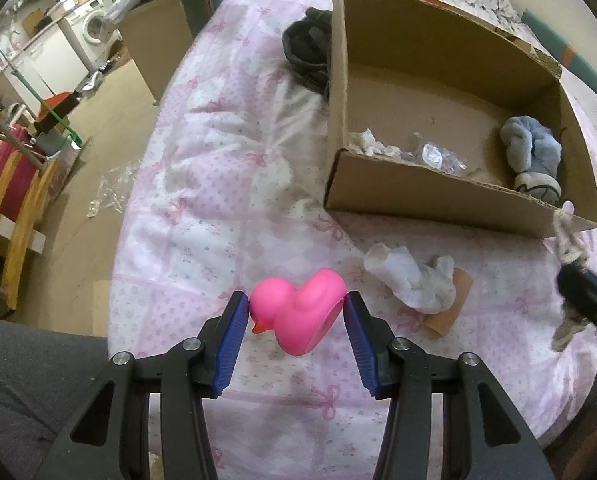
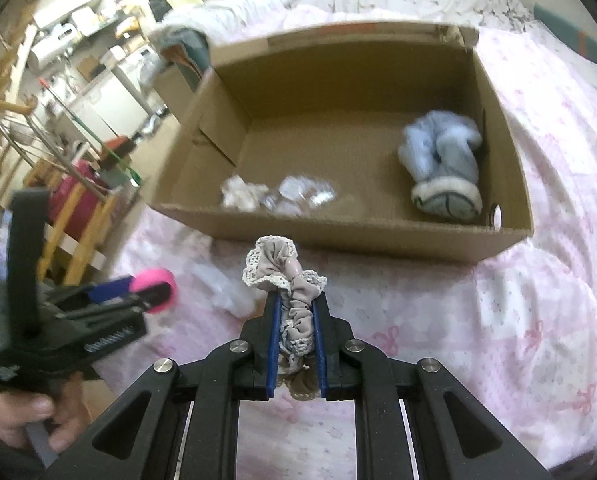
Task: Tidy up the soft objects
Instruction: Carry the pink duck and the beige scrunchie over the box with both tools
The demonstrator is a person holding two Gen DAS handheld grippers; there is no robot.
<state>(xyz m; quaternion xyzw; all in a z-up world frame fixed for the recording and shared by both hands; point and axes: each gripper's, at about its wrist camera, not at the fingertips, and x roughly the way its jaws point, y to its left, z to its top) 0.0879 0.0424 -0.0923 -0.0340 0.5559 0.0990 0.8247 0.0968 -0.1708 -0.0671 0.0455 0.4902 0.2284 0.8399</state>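
Observation:
My left gripper (image 1: 296, 306) is shut on a pink rubber duck (image 1: 298, 314), held above the pink quilt in front of the cardboard box (image 1: 434, 196). My right gripper (image 2: 296, 300) is shut on a beige lace-trimmed scrunchie (image 2: 286, 280), held just short of the cardboard box's near wall (image 2: 338, 232). The left gripper with the pink duck (image 2: 154, 284) shows at the left of the right wrist view, in a person's hand. The right gripper with the scrunchie (image 1: 566, 236) shows at the right edge of the left wrist view. A light blue plush item (image 2: 442, 168) lies inside the box.
White crumpled cloth (image 2: 242, 194) and clear plastic wrap (image 2: 302, 196) lie in the box. A white sock (image 1: 414, 280) over a tan piece lies on the pink quilt (image 1: 218, 208). A dark garment (image 1: 306, 52) lies left of the box. Wooden furniture (image 1: 14, 208) stands off the bed's left side.

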